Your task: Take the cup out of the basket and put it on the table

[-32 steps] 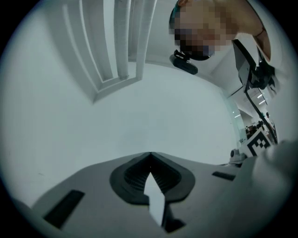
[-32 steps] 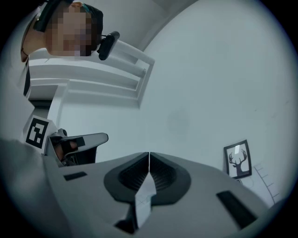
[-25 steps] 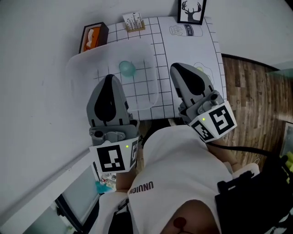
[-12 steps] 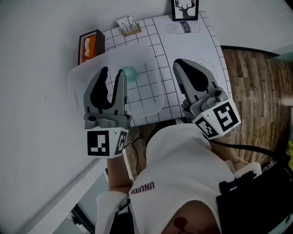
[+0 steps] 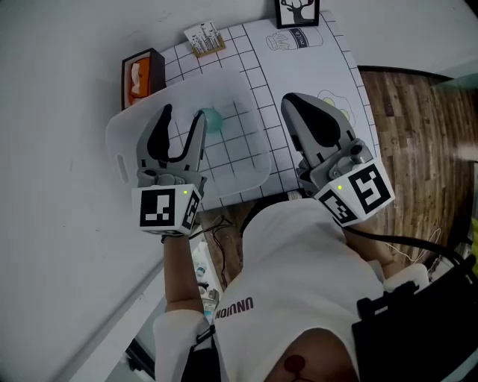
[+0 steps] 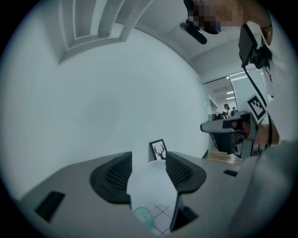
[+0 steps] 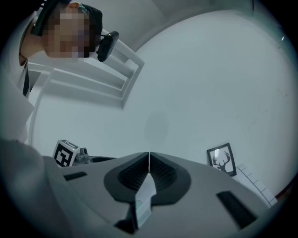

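A small teal cup point(image 5: 212, 120) lies inside a translucent white basket point(image 5: 118, 142) on the grid-patterned table point(image 5: 299, 71). My left gripper point(image 5: 183, 116) hangs over the basket, and its right fingertip is close beside the cup. Its jaws have just been opening and stand open with nothing between them. In the left gripper view the cup point(image 6: 144, 217) shows low in the gap of the left gripper point(image 6: 149, 163). My right gripper point(image 5: 299, 103) is shut and empty over the table to the right of the basket; in its own view the right gripper point(image 7: 149, 156) shows its pads touching.
An orange and black box point(image 5: 137, 71) and a small card stand point(image 5: 200, 37) sit behind the basket. A framed deer picture point(image 5: 297, 10) leans at the table's far edge. A white wall runs along the left, and wooden floor point(image 5: 418, 142) lies to the right.
The left gripper has moved forward and down over the basket and gone from shut to open. The right gripper has barely moved.
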The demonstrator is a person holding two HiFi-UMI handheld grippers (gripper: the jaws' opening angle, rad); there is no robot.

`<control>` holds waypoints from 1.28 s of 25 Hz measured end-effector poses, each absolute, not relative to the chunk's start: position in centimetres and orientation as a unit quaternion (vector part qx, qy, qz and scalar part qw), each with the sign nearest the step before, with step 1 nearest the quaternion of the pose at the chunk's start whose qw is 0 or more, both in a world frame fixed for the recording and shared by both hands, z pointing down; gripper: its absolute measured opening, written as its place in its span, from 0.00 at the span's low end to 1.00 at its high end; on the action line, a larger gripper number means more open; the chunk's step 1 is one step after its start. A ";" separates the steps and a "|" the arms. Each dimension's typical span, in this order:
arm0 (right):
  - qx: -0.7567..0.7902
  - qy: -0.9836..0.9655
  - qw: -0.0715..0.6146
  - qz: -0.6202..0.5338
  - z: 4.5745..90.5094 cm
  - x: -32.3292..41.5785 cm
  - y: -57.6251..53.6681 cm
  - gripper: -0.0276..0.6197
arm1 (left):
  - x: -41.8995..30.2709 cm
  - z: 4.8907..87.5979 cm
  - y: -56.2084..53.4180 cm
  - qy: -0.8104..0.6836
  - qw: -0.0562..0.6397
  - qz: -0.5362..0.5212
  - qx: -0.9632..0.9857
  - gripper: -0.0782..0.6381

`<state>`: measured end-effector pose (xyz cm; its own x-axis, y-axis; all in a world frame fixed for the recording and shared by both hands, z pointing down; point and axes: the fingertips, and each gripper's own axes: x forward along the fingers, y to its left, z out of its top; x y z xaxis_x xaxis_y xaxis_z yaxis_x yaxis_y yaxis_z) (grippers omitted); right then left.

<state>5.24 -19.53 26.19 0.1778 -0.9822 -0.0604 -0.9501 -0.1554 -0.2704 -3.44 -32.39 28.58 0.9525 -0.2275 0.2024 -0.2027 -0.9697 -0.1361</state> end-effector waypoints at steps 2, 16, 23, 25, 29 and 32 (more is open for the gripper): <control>-0.758 0.637 0.121 -0.066 26.2 5.3 -19.7 0.08 | -3.0 29.6 -32.5 0.093 0.059 -0.126 -0.986 0.42; -0.770 0.625 0.113 -0.064 26.5 6.1 -19.7 0.08 | -1.5 37.4 -33.5 0.003 0.090 -0.253 -0.963 0.49; -0.774 0.620 0.110 -0.067 26.5 6.7 -19.9 0.08 | -0.9 40.3 -33.5 -0.038 0.106 -0.297 -0.948 0.50; -0.775 0.620 0.108 -0.066 26.6 6.8 -19.9 0.07 | -0.7 41.0 -33.5 -0.044 0.104 -0.305 -0.946 0.51; -0.775 0.620 0.104 -0.066 26.6 6.9 -20.1 0.08 | -0.6 42.4 -33.6 -0.057 0.096 -0.319 -0.941 0.52; -0.775 0.620 0.104 -0.066 26.6 6.9 -20.2 0.08 | -0.6 43.6 -33.7 -0.068 0.096 -0.330 -0.937 0.53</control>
